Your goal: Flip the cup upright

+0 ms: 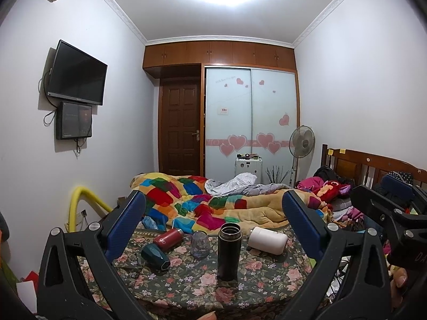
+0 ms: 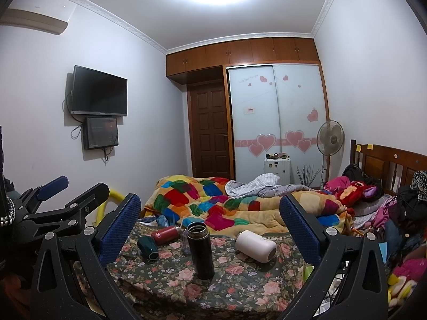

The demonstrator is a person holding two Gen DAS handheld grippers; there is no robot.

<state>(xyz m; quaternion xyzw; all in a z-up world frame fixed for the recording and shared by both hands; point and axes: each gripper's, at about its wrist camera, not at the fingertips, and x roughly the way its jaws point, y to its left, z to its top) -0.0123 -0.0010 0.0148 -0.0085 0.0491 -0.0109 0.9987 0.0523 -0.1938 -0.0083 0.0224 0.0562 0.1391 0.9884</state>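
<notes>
On a floral-cloth table (image 1: 186, 288) (image 2: 240, 288) a black flask (image 1: 228, 252) (image 2: 200, 250) stands upright with its mouth open. A white cup (image 1: 267, 240) (image 2: 256, 245), a dark green cup (image 1: 155, 256) (image 2: 148, 248) and a red bottle (image 1: 168, 239) (image 2: 165, 234) lie on their sides. A clear glass (image 1: 200, 244) stands upright behind the flask, and is mostly hidden in the right wrist view. My left gripper (image 1: 213, 221) and right gripper (image 2: 210, 218) are both open, empty, and held back from the table.
A bed with a patchwork blanket (image 1: 202, 202) (image 2: 213, 200) lies right behind the table. Piled clothes and toys (image 2: 373, 200) crowd the right side. A yellow tube (image 1: 80, 200) is at the left. The other gripper shows at each view's edge (image 1: 395, 213) (image 2: 53, 202).
</notes>
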